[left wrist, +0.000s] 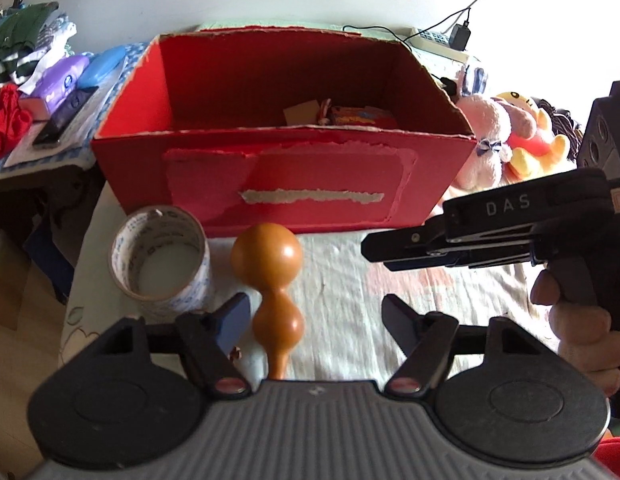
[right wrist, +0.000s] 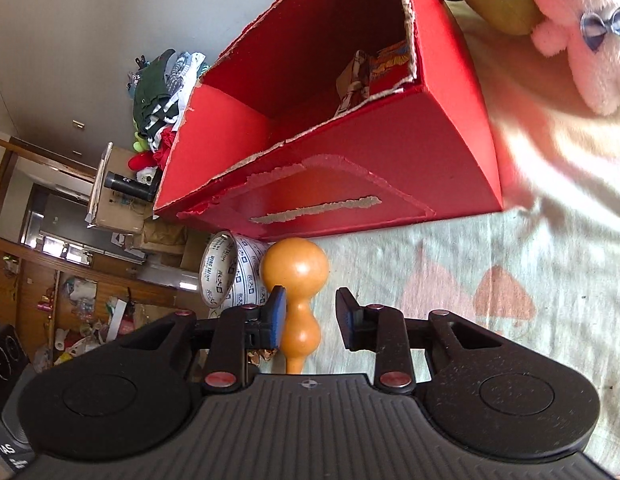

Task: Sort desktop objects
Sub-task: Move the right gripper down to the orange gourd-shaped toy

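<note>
Both grippers are hanging with jaws open and empty over the orange gourd (left wrist: 272,292), which is lying on the cloth-covered desk (left wrist: 389,280) just in front of the red box (left wrist: 282,184). That glossy waist could be slipping out of a squeeze — nudging the tape roll (left wrist: 160,266) beside it. Cluttered room, harsh window glare.

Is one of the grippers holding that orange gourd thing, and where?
Neither yet. Both the left gripper and right gripper are open, and the gourd lies on the cloth beside one finger of each, unclamped.
</note>
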### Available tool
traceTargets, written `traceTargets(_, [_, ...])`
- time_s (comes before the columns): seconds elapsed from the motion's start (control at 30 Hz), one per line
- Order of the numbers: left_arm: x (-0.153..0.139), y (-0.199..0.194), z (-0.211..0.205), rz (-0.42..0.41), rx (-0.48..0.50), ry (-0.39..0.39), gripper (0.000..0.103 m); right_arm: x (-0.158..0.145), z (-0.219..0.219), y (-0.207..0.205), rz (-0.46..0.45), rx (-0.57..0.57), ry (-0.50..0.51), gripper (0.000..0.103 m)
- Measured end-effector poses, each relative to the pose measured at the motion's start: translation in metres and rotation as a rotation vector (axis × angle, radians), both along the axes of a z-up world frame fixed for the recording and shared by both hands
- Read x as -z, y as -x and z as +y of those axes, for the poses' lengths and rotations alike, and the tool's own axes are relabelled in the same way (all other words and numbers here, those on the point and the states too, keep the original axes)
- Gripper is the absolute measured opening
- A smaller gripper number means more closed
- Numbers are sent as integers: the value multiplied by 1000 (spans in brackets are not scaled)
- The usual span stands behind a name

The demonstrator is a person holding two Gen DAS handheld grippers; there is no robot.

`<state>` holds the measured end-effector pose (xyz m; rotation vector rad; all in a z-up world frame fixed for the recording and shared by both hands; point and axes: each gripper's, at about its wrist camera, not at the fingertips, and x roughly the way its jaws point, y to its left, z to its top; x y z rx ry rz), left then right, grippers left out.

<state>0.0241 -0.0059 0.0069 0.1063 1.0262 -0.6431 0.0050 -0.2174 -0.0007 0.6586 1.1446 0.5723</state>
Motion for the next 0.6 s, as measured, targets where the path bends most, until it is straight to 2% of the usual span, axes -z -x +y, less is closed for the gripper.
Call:
traceTargets(0.1, [13,-6,-8,35,7,-7,75,2,1,0,9,-8,-24,31])
traceTargets(0.23, [29,-13,-15,49,-13,-59,75,5,6,-2,3,-40,-25,31])
traceTargets(0.4, [43,-24,-24,75,-23,-81,80,12,8,-8,19,-56,-27,31])
traceTargets(0.6, [58,-34,-26,127,-28,-64,80,20,9,-16,22,-65,-6,31])
